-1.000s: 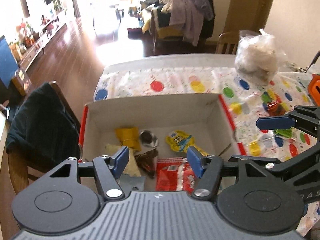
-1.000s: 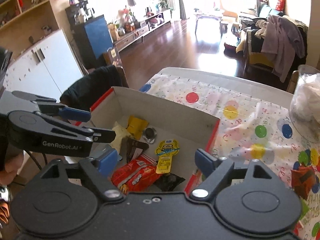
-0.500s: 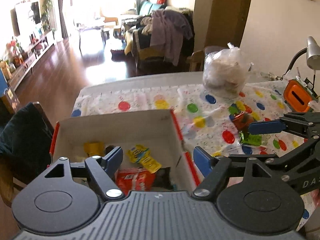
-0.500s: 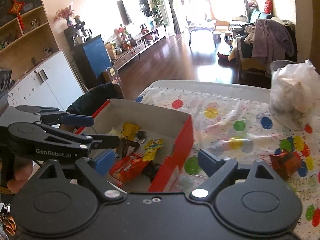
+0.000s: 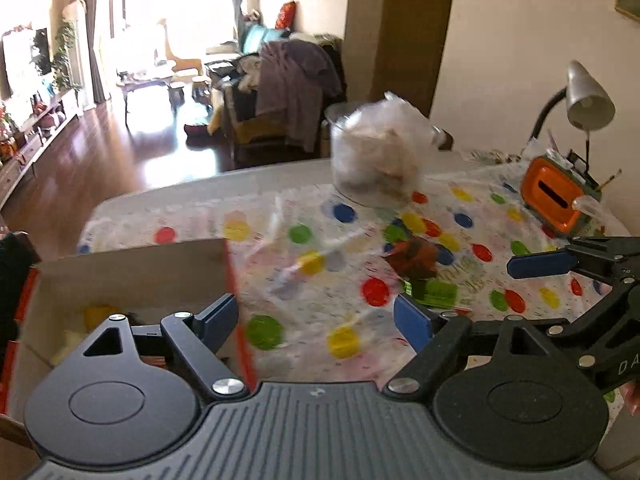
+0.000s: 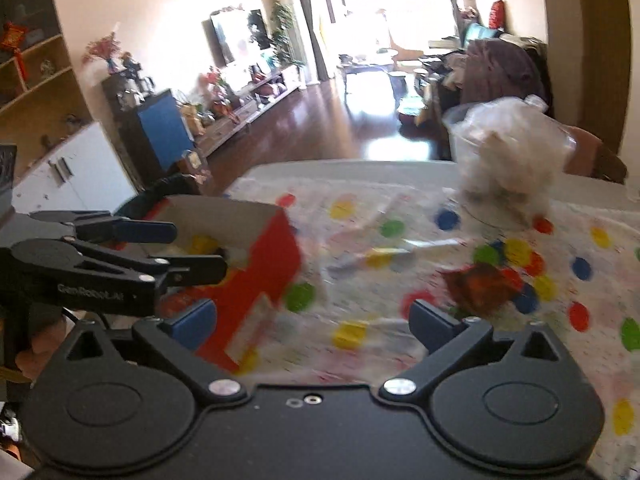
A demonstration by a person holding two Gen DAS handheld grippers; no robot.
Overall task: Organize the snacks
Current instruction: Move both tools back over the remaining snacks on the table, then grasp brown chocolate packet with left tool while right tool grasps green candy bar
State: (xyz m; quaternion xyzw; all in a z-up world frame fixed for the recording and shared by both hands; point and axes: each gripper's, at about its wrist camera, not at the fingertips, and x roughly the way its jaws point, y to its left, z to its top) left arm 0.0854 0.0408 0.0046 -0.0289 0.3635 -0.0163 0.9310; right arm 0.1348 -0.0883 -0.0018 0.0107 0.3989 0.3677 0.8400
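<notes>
1. Far left, the open cardboard box with red outer walls and a pale inside sits at the near-left corner of the table; its long axis runs left to right across the left wrist view, and small packets lie in it, a yellow one the clearest (the rest are blurred or hidden behind the tool).
2. Over the box's right wall hangs the left gripper, blue-padded and black-armed, its jaws opening and already well apart, with nothing between them!
3. Beneath and beyond it spreads the white tablecloth with coloured polka dots, covering the tabletop.
4. Right of centre lies the loose orange-brown crinkled snack wrapper, out on the cloth, well apart from the box; a green foil packet sits just beside it on the near side (which way either one points is lost in blur).
5. Behind them stands a clear plastic bag stuffed with pale contents.
6. On the right, the right gripper aims down at the cloth, jaws opening to their widest, empty, with the wrapper just ahead of its right finger.
7. Far right, an orange box-shaped gadget sits under a silver gooseneck lamp.
</notes>
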